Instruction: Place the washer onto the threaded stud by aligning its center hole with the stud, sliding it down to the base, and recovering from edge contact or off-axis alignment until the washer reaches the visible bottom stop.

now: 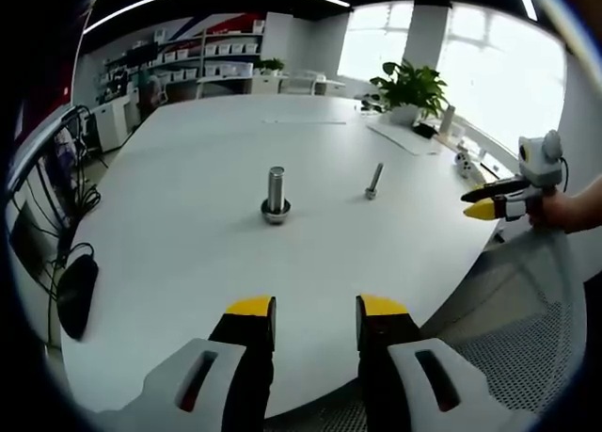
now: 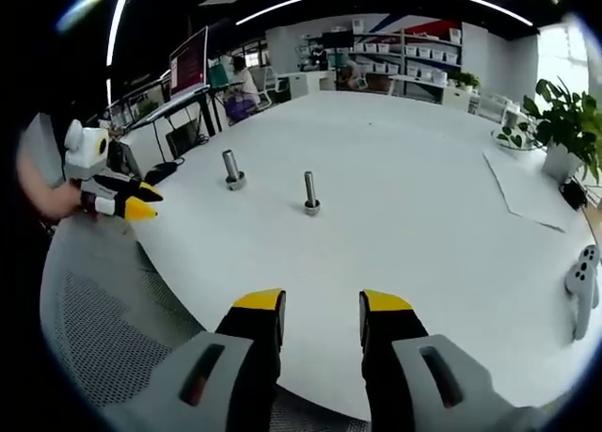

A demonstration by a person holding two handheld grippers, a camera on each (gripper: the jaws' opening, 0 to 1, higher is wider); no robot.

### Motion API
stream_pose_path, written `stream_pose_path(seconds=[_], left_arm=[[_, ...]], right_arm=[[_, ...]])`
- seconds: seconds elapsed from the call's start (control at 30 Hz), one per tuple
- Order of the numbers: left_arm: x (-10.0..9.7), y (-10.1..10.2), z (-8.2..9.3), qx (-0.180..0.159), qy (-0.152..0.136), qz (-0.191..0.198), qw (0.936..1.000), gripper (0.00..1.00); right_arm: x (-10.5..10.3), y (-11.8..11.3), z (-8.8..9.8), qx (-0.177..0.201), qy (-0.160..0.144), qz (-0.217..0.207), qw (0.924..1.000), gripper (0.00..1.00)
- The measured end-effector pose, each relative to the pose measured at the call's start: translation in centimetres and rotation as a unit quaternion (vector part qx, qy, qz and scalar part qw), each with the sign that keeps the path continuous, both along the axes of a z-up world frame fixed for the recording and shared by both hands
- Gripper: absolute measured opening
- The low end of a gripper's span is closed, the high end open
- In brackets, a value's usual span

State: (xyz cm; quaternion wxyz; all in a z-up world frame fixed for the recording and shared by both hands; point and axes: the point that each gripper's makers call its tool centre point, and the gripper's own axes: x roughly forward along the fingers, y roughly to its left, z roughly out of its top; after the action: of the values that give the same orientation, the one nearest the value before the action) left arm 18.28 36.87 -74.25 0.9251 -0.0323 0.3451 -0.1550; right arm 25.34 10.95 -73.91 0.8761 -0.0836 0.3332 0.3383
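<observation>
1. White table (image 1: 235, 263) spreads across the left gripper view, and on it the thick threaded stud (image 1: 275, 191) stands upright near the centre
2. Washer (image 1: 276, 211) lies flat around the foot of that stud, down on the tabletop
3. Toward three o'clock from the stud, well apart from it, a thinner bolt (image 1: 374, 181) stands on its head, leaning a little
4. Left gripper (image 1: 316, 310) rises at six o'clock with yellow-tipped jaws parted by a moderate gap and nothing between them, held back near the table's edge
5. At three o'clock in that view a hand (image 1: 557, 209) holds the right gripper (image 1: 484, 202) off the table's rim; I cannot tell from here how its jaws stand
6. In the right gripper view the right gripper (image 2: 320, 308) shows its jaws apart and empty at six o'clock
7. There the stud (image 2: 230, 168) with its washer (image 2: 234, 182) sits at eleven o'clock, the bolt (image 2: 309, 191) just right of it
8. Left gripper (image 2: 132, 204) appears at nine o'clock, over a mesh chair (image 2: 113, 328)
9. A potted plant (image 1: 411, 90) stands at one o'clock in the left gripper view
</observation>
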Motion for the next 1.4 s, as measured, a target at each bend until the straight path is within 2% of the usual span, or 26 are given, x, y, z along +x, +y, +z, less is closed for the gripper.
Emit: stream_pose_path(seconds=[0.17,0.27,1.4], left_arm=[[-0.1,-0.2,-0.1,0.000,0.000,-0.003,1.0000,0.32],[-0.2,-0.3,-0.1,0.003,-0.001,-0.004,1.0000,0.32],[-0.1,-0.2,-0.4,0.005,0.000,-0.006,1.0000,0.31]], right_arm=[[0.1,-0.1,0.0,0.003,-0.010,0.001,0.9999,0.34],[-0.1,-0.3,-0.5,-0.006,0.001,-0.001,1.0000,0.35],[0.4,-0.9,-0.8,-0.020,-0.003,-0.012,0.9997,0.35]])
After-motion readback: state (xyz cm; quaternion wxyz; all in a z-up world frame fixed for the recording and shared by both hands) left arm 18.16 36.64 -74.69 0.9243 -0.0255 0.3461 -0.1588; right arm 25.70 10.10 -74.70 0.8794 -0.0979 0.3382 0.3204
